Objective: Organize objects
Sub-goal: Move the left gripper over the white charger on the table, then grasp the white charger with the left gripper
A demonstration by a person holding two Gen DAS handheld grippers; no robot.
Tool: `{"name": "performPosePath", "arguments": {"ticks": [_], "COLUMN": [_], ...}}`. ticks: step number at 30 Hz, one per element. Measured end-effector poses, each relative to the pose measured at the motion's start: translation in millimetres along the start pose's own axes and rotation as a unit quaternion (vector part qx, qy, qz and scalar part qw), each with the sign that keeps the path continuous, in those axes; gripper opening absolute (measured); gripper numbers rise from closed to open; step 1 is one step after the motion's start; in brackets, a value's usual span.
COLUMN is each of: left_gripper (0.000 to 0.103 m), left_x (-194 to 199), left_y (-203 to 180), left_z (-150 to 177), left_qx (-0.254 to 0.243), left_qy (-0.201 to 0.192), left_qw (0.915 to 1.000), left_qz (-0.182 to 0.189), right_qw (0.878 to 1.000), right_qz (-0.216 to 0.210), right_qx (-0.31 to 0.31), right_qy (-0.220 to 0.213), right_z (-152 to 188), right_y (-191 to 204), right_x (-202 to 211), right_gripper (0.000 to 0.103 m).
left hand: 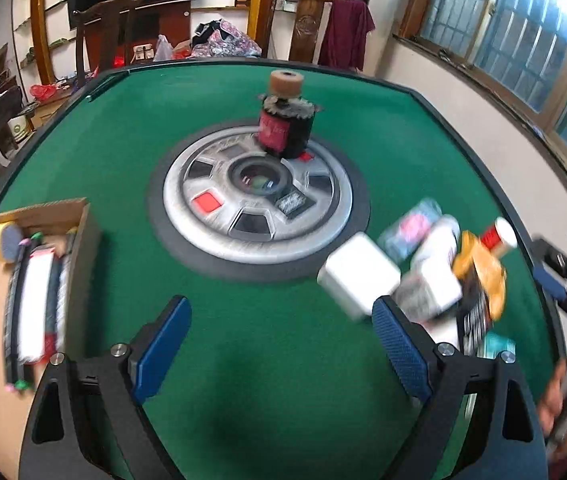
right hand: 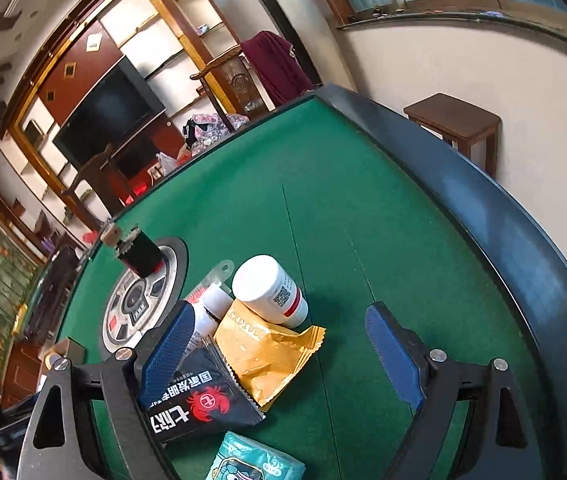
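Sorting: hovering over the green table (left hand: 283, 340), box at left edge, loose heap at right edge.
Cardboard box (left hand: 83, 216): left edge of table, already packed with a yellow sponge (left hand: 1, 240) and flat packets; room near the front looks scarce, so best lowering items in flat.
Left gripper (left hand: 281, 348): blades spread wide, nothing between them, bare felt beneath.
White box (left hand: 357, 276): just beyond the left gripper's right blade, nearest pick; better squaring up across flat faces, not a corner.
Dark jar (left hand: 287, 128): standing on the centre hub, well apart from the heap.
Right gripper (right hand: 283, 354): spread wide, gripping nothing; left blade overlapping the black snack packet (right hand: 203, 396).
Gold packet (right hand: 267, 356): between the blades, crinkly, likely slippery; worth pinching mid-body.
White bottle (right hand: 269, 292): lying on its side, touching the gold packet; could roll if nudged.
Teal pack (right hand: 255, 460): near edge, below the snacks.
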State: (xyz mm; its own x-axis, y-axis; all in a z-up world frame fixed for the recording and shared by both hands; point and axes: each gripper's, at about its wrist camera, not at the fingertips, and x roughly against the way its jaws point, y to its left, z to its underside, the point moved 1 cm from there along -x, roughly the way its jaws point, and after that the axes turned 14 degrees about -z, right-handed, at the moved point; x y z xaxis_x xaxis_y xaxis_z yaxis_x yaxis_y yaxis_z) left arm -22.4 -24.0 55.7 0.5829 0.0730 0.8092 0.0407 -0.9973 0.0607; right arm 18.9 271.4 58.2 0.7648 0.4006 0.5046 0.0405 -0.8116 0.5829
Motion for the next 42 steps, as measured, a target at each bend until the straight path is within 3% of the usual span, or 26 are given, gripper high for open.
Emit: {"name": "performPosePath", "arguments": {"ticks": [6,11,16,20,22,26,42], "left_gripper": [0.091,0.091,0.090,0.065,0.059,0.058,0.064], "left_x": [-29.1,-53.0,-59.4,-52.9,-48.3,-42.2,-25.2], "left_y": [-27.1,-56.1,-61.9,-57.8,-54.7,-52.0,-26.9], "left_z": [-26.4,-35.0,-32.9,-28.2,-25.5,-15.9,33.3], "left_qx": [0.020,-0.038,-0.056,-0.067,-0.068,-0.081,-0.084], "left_qy": [-0.026,-0.041,-0.027,-0.023,-0.020,-0.024,0.009], "left_qw": [0.9990,0.9950,0.9964,0.9967,0.9969,0.9953,0.9962], "left_qz": [-0.031,-0.083,-0.057,-0.039,-0.035,-0.047,-0.023], "right_qw": [1.000,1.000,0.999,0.999,0.999,0.999,0.998], "right_qz": [-0.006,-0.010,-0.009,-0.004,-0.001,0.005,0.028], "right_qx": [0.001,0.007,0.004,0.002,-0.001,-0.002,0.005], "right_qy": [0.015,0.026,0.035,0.042,0.046,0.051,0.052], "right_z": [4.7,8.4,9.1,10.8,11.7,13.4,13.7], "right_y": [5.6,11.0,10.2,8.8,7.2,5.6,4.9], "right_x": [-8.4,-15.0,-20.6,-24.7,-26.4,-28.5,-29.5], "right_gripper": [0.091,0.091,0.091,0.091,0.091,0.091,0.092]}}
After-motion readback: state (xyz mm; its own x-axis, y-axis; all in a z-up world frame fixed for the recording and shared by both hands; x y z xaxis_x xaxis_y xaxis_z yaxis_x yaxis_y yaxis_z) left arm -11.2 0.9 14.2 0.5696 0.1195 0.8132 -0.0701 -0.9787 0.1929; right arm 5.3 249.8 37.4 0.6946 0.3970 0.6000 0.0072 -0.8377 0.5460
